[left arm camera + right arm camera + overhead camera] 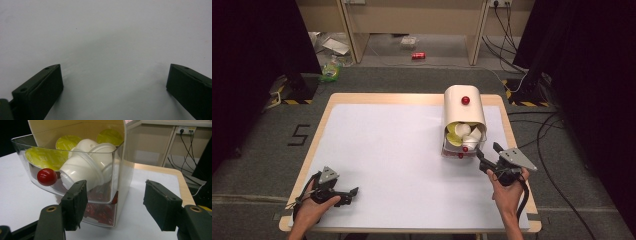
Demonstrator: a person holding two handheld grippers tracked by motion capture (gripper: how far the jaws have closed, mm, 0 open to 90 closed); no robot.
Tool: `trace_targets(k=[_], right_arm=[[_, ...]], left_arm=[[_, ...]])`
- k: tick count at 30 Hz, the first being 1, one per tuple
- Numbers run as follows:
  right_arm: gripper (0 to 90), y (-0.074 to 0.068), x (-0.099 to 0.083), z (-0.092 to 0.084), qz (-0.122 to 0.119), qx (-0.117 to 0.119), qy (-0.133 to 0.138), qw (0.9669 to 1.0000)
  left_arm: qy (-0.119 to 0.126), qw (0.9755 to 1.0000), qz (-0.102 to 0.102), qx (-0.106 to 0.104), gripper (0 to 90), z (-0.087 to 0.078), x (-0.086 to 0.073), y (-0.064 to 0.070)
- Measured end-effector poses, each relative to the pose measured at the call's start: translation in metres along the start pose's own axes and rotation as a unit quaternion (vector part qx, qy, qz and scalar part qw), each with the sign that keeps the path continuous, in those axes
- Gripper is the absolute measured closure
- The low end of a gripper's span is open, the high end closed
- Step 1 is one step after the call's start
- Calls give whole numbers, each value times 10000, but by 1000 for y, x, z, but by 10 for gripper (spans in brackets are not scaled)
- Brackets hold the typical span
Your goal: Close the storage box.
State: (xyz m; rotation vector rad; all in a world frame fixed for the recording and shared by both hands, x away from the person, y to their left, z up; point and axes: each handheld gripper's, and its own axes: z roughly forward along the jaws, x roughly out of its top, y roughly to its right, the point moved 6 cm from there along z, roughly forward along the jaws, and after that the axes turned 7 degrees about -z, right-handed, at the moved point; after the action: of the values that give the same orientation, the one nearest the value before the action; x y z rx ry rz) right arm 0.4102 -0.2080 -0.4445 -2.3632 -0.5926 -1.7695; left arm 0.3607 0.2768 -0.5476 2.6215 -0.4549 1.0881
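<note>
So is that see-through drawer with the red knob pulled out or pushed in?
Pulled out: the clear drawer sticks out, showing capsules inside.

A white-topped table (402, 150) with a pale wooden rim filled the middle of the frame. At its upper right stood a cream plastic capsule dispenser (464, 107), its clear drawer holding white and yellow-lidded capsules.

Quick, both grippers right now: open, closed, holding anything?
Left gripper: open, empty, over the bare table.
Right gripper: open, holding nothing, at the capsule dispenser.
</note>
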Motion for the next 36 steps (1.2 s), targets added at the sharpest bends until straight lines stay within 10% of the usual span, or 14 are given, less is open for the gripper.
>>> trace_targets(k=[36], right_arm=[[346,7,5,17,62,-51,-54,10000]], left_arm=[[6,10000,-7,-1,0,0,0,0]])
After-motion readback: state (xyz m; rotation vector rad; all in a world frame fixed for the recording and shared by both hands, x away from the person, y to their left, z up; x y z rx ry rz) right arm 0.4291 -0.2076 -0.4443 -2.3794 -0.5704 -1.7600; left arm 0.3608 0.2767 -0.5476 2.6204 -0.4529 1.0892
